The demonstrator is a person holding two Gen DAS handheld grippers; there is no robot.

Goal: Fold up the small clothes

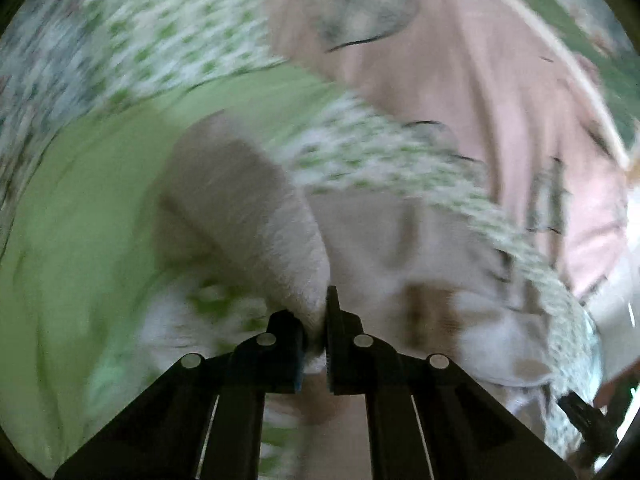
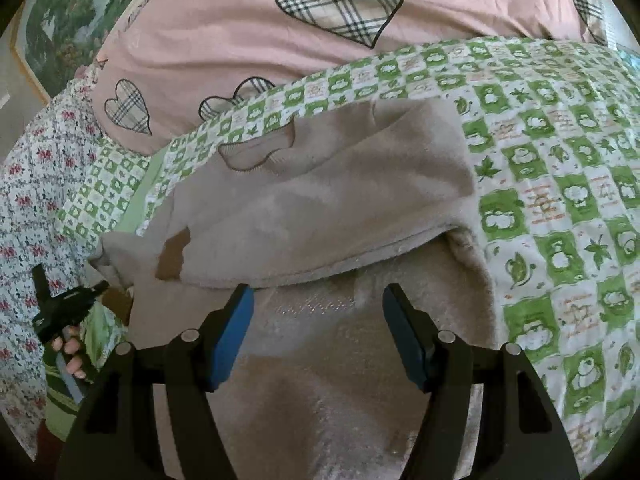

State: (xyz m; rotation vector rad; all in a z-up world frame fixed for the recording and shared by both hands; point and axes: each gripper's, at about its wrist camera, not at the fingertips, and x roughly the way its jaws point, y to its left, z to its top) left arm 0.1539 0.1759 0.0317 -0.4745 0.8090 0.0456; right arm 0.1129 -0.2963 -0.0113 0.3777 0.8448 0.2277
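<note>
Beige fleece garment (image 2: 320, 200), soft and napped, spread on green-and-white checked sheet (image 2: 560, 200) just below pink pillow (image 2: 240, 20) with plaid hearts. Upper layer folded across lower one, folded edge running just beyond fingertips in right wrist view; brown patch (image 2: 174, 258) near left end, stitched heart-shaped outline (image 2: 256, 154) near top.

Right gripper (image 2: 318, 308) spread wide above lower layer, blue pads apart, nothing between them.

Left gripper (image 1: 318, 316) closed to narrow slit, pinching thick rolled fold of beige fleece garment (image 1: 256, 216), cloth rising from jaws.

Left wrist view heavily smeared by motion blur: print on sheet unreadable, garment edges soft, plain green fabric (image 1: 80, 200) at left indistinct. In right wrist view, left gripper (image 2: 64, 304) small at far left edge, partly cropped; garment's near end cut off by gripper body.
</note>
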